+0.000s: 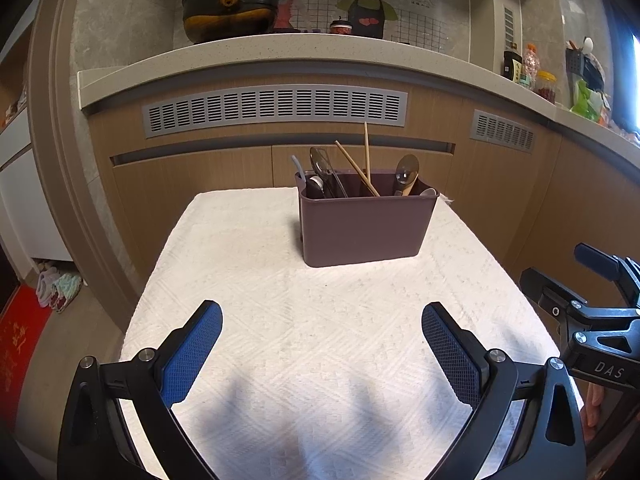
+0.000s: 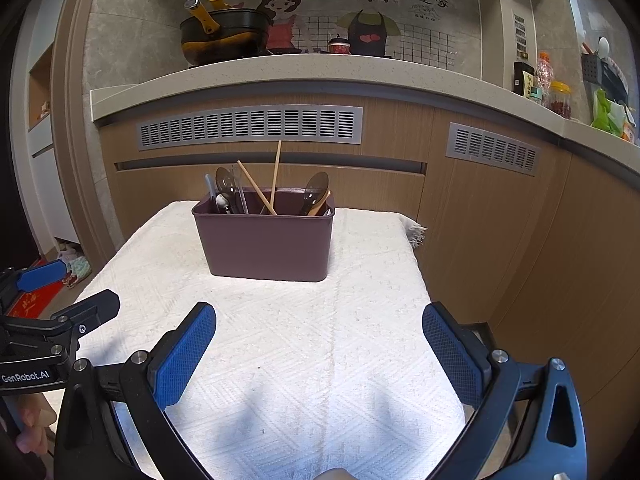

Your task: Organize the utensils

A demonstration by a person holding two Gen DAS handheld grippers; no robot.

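Note:
A brown utensil caddy [image 1: 362, 230] [image 2: 264, 242] stands on the far part of a white-cloth table [image 1: 280, 320] [image 2: 300, 340]. It holds two wooden chopsticks [image 1: 362, 166] [image 2: 266, 184], metal spoons [image 1: 407, 172] [image 2: 316, 192] and a ladle with other utensils on its left side [image 1: 320, 170] [image 2: 226, 192]. My left gripper [image 1: 322, 322] is open and empty over the near cloth. My right gripper [image 2: 319, 320] is open and empty too. Each shows at the edge of the other's view [image 1: 560, 280] [image 2: 76, 288].
Behind the table runs a wooden cabinet front with grey vents [image 1: 276, 106] [image 2: 250, 126] under a stone counter [image 1: 280, 56]. A black and yellow wok [image 1: 230, 10] [image 2: 224, 34] sits on it. Bottles and jars [image 1: 532, 68] [image 2: 548, 84] stand at right.

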